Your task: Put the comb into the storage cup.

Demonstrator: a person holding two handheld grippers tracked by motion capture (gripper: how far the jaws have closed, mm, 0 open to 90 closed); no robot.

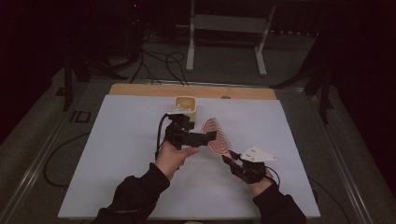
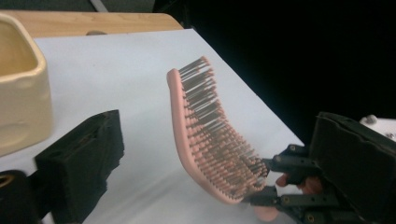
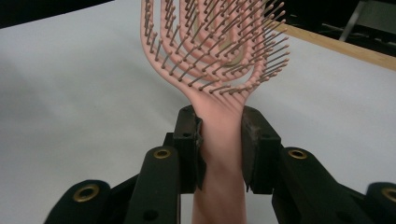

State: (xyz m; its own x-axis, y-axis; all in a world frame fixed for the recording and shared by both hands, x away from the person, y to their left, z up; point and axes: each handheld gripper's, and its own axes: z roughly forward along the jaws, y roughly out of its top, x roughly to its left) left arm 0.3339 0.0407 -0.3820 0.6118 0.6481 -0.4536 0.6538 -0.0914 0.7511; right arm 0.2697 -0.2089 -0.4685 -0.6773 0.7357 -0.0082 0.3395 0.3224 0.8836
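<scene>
White counter [image 1: 121, 154] with a wood strip at the far edge, 1 of it. 1 cream tub [image 1: 186, 105] stands near the far edge, open top, nothing visible inside. 1 pink brush [image 1: 217, 136] is held up off the counter mid-scene, head tilted, bristles [image 2: 219, 135] facing away from the left gripper's side toward the dark right edge in the left gripper view. 2 grippers. Right gripper [image 1: 229, 157] has its fingers [image 3: 189, 140] pinching the brush handle, 1 finger on each side, pads pressed on the neck just below the bristle head. Left gripper [image 1: 212, 136] sits just beside the brush head, between tub and brush; fingers [image 2: 81, 168] spread wide, nothing between them, brush back in the gap ahead but not touched. Step in hand, as judged: a handover or 2-handed regrip, right holds the brush steady while left lines up on the head. Next move likely calls for left to come in around the head's rim, close on the solid back and not the bristles, then right can let go; tub looks like the drop spot, though that's a guess.
</scene>
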